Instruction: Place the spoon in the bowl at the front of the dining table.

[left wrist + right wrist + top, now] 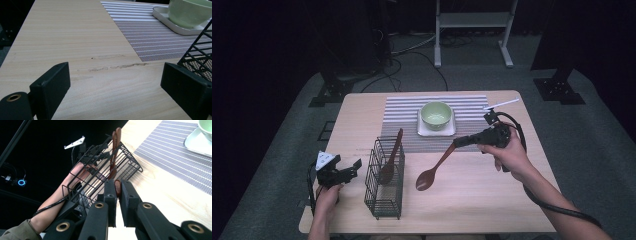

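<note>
My right gripper is shut on the handle end of a brown wooden spoon, which slants down to the left, its bowl low over the table just right of the black wire basket. In the right gripper view the jaws pinch the spoon handle, and the wire basket lies beyond them. A second wooden spoon leans inside the basket. My left gripper rests at the table's left side beside the basket. Its jaws stand wide open over bare wood.
A green bowl sits on a white square tray on the striped placemat at the back middle. The bowl and mat lie ahead of the left gripper. Bare wooden table stretches at the front right.
</note>
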`<state>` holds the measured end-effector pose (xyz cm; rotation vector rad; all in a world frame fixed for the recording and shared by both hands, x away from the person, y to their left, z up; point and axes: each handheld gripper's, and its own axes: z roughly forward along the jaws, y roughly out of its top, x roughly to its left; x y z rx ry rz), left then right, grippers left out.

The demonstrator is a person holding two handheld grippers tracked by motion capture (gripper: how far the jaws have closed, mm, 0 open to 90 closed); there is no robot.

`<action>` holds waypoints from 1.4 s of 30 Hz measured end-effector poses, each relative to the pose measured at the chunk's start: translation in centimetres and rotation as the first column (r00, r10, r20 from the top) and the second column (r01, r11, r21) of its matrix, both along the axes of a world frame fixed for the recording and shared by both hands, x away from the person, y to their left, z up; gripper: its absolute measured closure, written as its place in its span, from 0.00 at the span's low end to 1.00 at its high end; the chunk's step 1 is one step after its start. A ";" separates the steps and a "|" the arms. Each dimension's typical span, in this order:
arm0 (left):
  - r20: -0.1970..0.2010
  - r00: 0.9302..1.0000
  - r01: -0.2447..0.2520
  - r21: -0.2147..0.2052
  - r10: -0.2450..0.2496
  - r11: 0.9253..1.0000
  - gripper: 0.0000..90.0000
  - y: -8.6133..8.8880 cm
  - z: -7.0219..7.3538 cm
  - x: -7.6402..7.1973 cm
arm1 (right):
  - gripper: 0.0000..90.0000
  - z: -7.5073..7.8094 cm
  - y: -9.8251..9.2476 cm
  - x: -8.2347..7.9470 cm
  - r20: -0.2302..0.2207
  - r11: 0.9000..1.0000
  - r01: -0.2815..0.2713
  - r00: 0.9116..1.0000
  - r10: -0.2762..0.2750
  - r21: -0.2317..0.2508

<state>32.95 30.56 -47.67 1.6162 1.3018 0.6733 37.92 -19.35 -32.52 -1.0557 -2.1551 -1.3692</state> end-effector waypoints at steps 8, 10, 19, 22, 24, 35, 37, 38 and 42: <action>0.002 1.000 0.000 -0.001 0.000 1.000 0.09 0.0 0.0 0.0 | 0.93 -1.0 -0.7 0.3 -0.014 1.000 0.019 1.000 -0.019 -0.013; 0.002 1.000 0.000 -0.002 0.000 1.000 0.09 0.0 0.0 0.0 | 0.92 -1.2 -0.8 0.3 -0.020 1.000 0.024 0.999 -0.025 -0.018; 0.004 1.000 0.000 -0.001 0.000 1.000 0.09 0.0 0.0 0.0 | 0.92 -2.2 -1.5 0.7 -0.031 0.998 0.048 0.998 -0.049 -0.028; 0.003 1.000 0.000 -0.001 0.000 1.000 0.09 0.0 0.0 0.0 | 0.92 -2.5 -1.7 0.8 -0.037 0.998 0.055 0.998 -0.056 -0.033; 0.002 1.000 0.000 0.001 0.000 1.000 0.09 0.0 0.0 0.0 | 0.92 -2.6 -1.9 0.9 -0.040 0.998 0.057 0.998 -0.058 -0.033; 0.003 1.000 0.001 0.000 -0.001 1.000 0.09 0.0 0.0 0.0 | 0.92 -3.2 -2.4 1.2 -0.040 0.996 0.080 0.996 -0.081 -0.041; 0.002 1.000 0.001 0.001 -0.001 1.000 0.09 0.0 0.0 0.0 | 0.92 -3.2 -2.5 1.3 -0.043 0.996 0.085 0.995 -0.086 -0.042; 0.002 1.000 0.002 0.002 -0.002 1.000 0.09 0.0 0.0 0.0 | 0.92 -3.2 -2.5 1.3 -0.042 0.995 0.087 0.995 -0.089 -0.042; 0.003 1.000 0.001 0.001 -0.001 1.000 0.09 0.0 0.0 0.0 | 0.92 -3.4 -2.8 1.5 -0.044 0.995 0.095 0.994 -0.097 -0.043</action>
